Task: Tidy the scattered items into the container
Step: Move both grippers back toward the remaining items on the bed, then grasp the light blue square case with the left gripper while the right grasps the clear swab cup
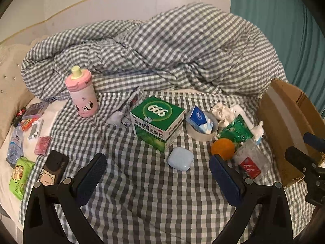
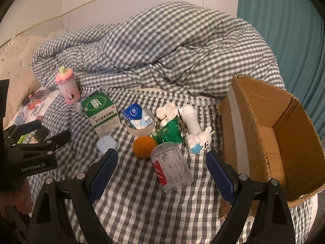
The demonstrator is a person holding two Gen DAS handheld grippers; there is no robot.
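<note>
An open cardboard box (image 2: 284,142) stands on the bed at the right. Scattered on the checked sheet are a green medicine box (image 1: 157,120), a pink bottle (image 1: 82,93), a pale blue case (image 1: 180,158), an orange (image 2: 144,146), a tape roll holding a blue carton (image 2: 139,120), a green packet (image 2: 169,132) and a white toy (image 2: 195,134). My right gripper (image 2: 162,172) is open, and a clear pack with a red card (image 2: 171,166) lies between its fingers, untouched. My left gripper (image 1: 159,174) is open over bare sheet, just short of the blue case.
A crumpled checked duvet (image 1: 162,50) fills the back of the bed, with a teal curtain (image 1: 284,30) behind the box. At the left edge lie a water bottle (image 1: 15,142), a green snack pack (image 1: 20,174), a phone case (image 1: 53,168) and small cards.
</note>
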